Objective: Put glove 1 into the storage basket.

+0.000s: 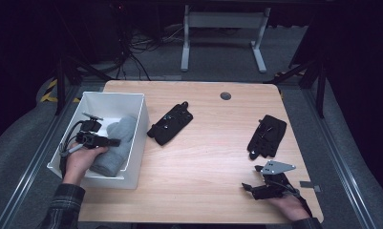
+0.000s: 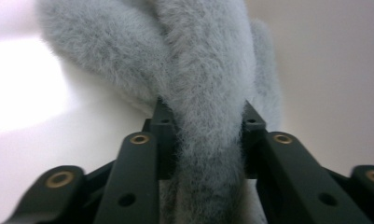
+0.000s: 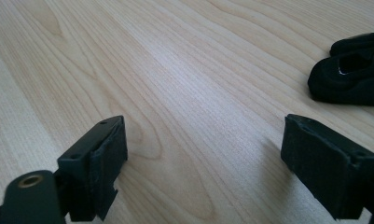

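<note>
The left gripper (image 1: 113, 141) reaches into the white bin (image 1: 142, 125), its jaws clamped on the grey fluffy cloth (image 2: 208, 93) lying inside. The right gripper (image 3: 203, 163) rests on the counter (image 1: 208, 143), jaws spread wide.

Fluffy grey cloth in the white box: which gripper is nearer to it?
Left. The left gripper is closed on the fluffy grey cloth inside the white box; the right gripper rests open on the wooden table, far across from it.

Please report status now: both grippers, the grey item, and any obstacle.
Left gripper shut on grey fuzzy cloth, inside white bin. Right gripper open, low over bare table. Two black gloves lie apart from both.
</note>
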Demonstrator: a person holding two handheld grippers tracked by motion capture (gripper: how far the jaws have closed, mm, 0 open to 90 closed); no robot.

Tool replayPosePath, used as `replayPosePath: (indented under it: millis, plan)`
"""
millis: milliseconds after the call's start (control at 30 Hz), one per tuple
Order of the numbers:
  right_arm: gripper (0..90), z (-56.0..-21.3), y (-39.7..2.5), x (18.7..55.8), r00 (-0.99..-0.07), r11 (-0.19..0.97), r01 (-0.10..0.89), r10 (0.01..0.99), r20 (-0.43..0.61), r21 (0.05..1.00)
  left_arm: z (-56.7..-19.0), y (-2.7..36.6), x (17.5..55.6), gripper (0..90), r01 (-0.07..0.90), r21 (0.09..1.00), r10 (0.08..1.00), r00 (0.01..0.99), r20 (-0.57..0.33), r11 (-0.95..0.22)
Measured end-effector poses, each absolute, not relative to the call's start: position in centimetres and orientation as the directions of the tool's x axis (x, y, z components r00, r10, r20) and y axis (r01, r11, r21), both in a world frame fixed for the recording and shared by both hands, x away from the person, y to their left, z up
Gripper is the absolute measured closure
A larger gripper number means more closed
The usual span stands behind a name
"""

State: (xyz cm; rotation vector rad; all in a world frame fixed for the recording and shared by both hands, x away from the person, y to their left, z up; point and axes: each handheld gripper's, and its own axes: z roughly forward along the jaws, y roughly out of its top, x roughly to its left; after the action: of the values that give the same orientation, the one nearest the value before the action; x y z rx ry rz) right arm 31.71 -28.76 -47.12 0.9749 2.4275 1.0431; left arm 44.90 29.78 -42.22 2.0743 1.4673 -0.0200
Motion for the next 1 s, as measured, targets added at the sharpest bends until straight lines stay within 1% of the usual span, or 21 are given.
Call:
replayPosePath:
  millis: [33,167,200,267,300,367,433,467,533,600,700,733,767,833,900,933,1000]
  plan:
    - [14.9,-47.1,-28.8,31.7,-0.714,0.499,0.463,0.7,-0.026,0.732,-42.3,29.8,45.0,62.2,0.871,0.446,0.87,0.373,-0.323,-0.207]
    - [14.9,-47.1,-28.8,31.7,-0.714,0.499,0.463,0.7,-0.026,0.732,-42.1,29.8,44.9,47.3,0.872,0.44,0.918,0.335,-0.212,-0.217]
    - [14.9,-47.1,-28.8,31.7,-0.714,0.499,0.463,0.7,-0.026,0.732,-41.9,29.8,44.8,42.7,0.871,0.443,0.924,0.326,-0.198,-0.212]
    - [14.9,-47.1,-28.8,31.7,-0.714,0.5,0.463,0.7,-0.026,0.732,-41.7,29.9,44.6,36.6,0.867,0.454,0.927,0.32,-0.196,-0.204]
    - [14.9,-47.1,-28.8,31.7,-0.714,0.5,0.463,0.7,-0.026,0.732,-41.3,30.0,44.4,35.3,0.858,0.479,0.926,0.317,-0.206,-0.187]
    - [14.9,-47.1,-28.8,31.7,-0.714,0.5,0.463,0.7,-0.026,0.732,-40.8,30.0,44.2,33.6,0.854,0.487,0.924,0.321,-0.209,-0.186]
    - [14.9,-47.1,-28.8,31.7,-0.714,0.499,0.463,0.7,-0.026,0.732,-39.9,29.9,44.0,32.3,0.838,0.514,0.923,0.327,-0.205,-0.183]
    - [14.9,-47.1,-28.8,31.7,-0.714,0.499,0.463,0.7,-0.026,0.732,-39.1,29.8,43.8,31.1,0.823,0.54,0.916,0.34,-0.215,-0.179]
    - [14.9,-47.1,-28.8,31.7,-0.714,0.5,0.463,0.7,-0.026,0.732,-38.1,29.7,43.7,30.0,0.806,0.563,0.903,0.365,-0.228,-0.183]
    - [14.9,-47.1,-28.8,31.7,-0.714,0.5,0.463,0.7,-0.026,0.732,-36.9,29.3,43.5,29.6,0.781,0.595,0.896,0.386,-0.22,-0.19]
    - [14.8,-47.1,-28.7,31.7,-0.713,0.5,0.463,0.7,-0.027,0.732,-35.3,28.4,43.1,29.2,0.754,0.625,0.879,0.421,-0.227,-0.2]
    - [14.8,-47.1,-28.7,31.7,-0.713,0.5,0.463,0.7,-0.027,0.732,-35.3,28.4,43.1,28.8,0.754,0.625,0.879,0.421,-0.227,-0.2]
    - [14.7,-47.1,-28.7,31.7,-0.713,0.5,0.463,0.701,-0.027,0.732,-34.4,27.7,42.8,28.5,0.73,0.649,0.863,0.452,-0.225,-0.214]
    - [14.7,-47.1,-28.7,31.7,-0.713,0.5,0.463,0.701,-0.028,0.732,-33.6,26.8,42.5,28.2,0.709,0.668,0.849,0.48,-0.221,-0.227]
    - [14.7,-47.1,-28.7,31.7,-0.713,0.5,0.463,0.701,-0.027,0.732,-32.9,25.9,42.3,27.7,0.69,0.683,0.829,0.512,-0.224,-0.242]
    - [14.7,-47.1,-28.7,31.7,-0.713,0.5,0.463,0.701,-0.028,0.732,-32.9,25.9,42.3,27.5,0.69,0.683,0.829,0.512,-0.224,-0.242]
    - [14.7,-47.1,-28.7,31.7,-0.713,0.5,0.463,0.701,-0.027,0.732,-32.4,24.4,42.1,26.4,0.667,0.697,0.803,0.553,-0.225,-0.264]
